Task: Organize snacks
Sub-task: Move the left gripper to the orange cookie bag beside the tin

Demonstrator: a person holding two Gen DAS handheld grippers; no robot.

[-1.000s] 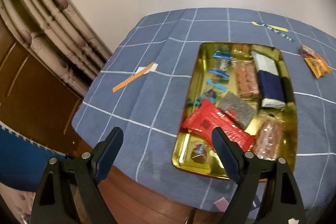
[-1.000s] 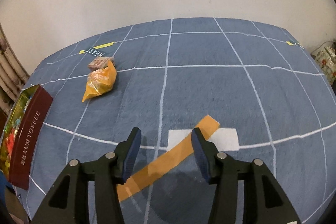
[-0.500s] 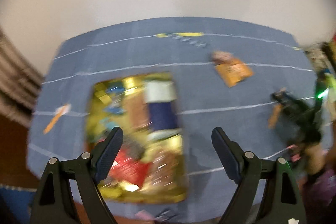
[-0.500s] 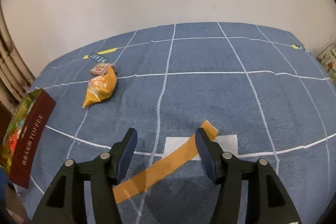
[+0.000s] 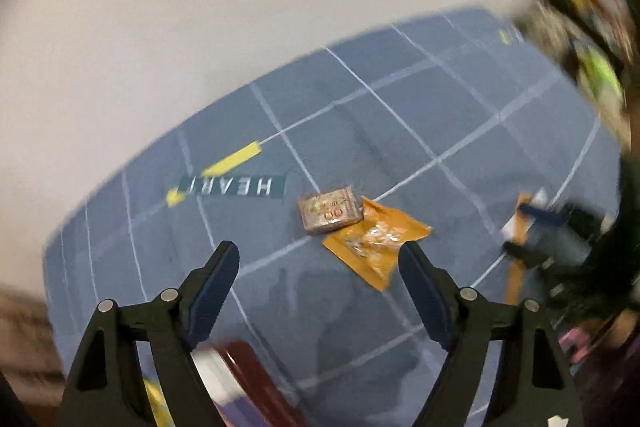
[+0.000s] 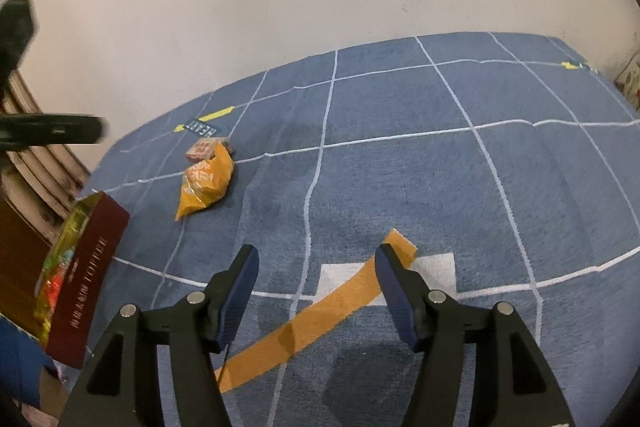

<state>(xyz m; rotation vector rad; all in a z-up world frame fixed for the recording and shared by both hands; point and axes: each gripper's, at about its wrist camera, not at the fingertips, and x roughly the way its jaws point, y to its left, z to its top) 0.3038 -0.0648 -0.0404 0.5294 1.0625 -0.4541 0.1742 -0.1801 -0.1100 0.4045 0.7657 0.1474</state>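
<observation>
Left wrist view first: my left gripper [image 5: 319,265] has its dark blue padded fingers [image 5: 214,287] spread wide with nothing between them, though the jaws have just been closing a little. Just beyond the right-hand finger lies the crinkled orange snack packet [image 5: 376,237], flat on the blue tablecloth with white grid lines [image 5: 400,115]. Touching its far corner sits the small pinkish wrapped snack block [image 5: 330,211]. Past that, a dark "HEART" label [image 5: 240,185] with a yellow stripe is printed on the cloth. Low in this view, a dark red tin box [image 5: 248,375] shows as a blur behind my left finger.

Right wrist view now: my right gripper [image 6: 316,269] hangs over the cloth, jaws apart and empty, having just been opening. Under it an orange tape strip [image 6: 320,319] crosses a white patch [image 6: 436,267]. Well off to the left lie the same orange packet [image 6: 206,183] and pink block [image 6: 200,150], touching. At the left edge stands the red box [image 6: 86,279], colourful snacks inside it.
</observation>
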